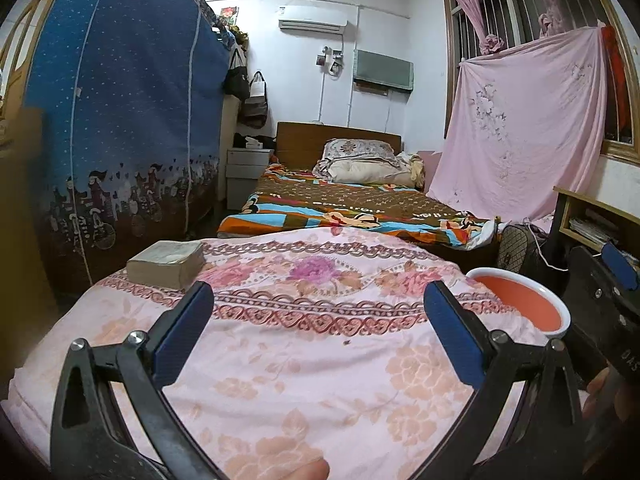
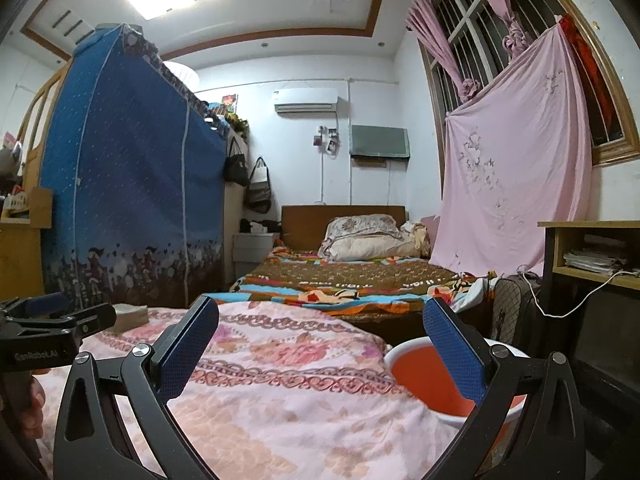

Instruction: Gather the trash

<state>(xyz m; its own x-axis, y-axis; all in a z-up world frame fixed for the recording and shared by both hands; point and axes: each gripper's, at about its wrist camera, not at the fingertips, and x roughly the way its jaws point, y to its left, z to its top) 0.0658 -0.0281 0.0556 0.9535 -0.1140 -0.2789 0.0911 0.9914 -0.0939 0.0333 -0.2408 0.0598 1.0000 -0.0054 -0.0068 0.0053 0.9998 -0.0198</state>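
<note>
A tiny dark speck [image 1: 346, 343] on the pink floral bedspread [image 1: 320, 360], centre frame, looks like the only trash, the red basin [image 1: 520, 300] waiting right, both the left hand-held gripper [image 1: 319, 336] and right hand-held gripper [image 2: 319, 350] spread wide and empty; the right view misses the speck.

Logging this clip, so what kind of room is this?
A lived-in bedroom, most likely: a bed with pillows, a blue fabric wardrobe and a wall air conditioner.
</note>
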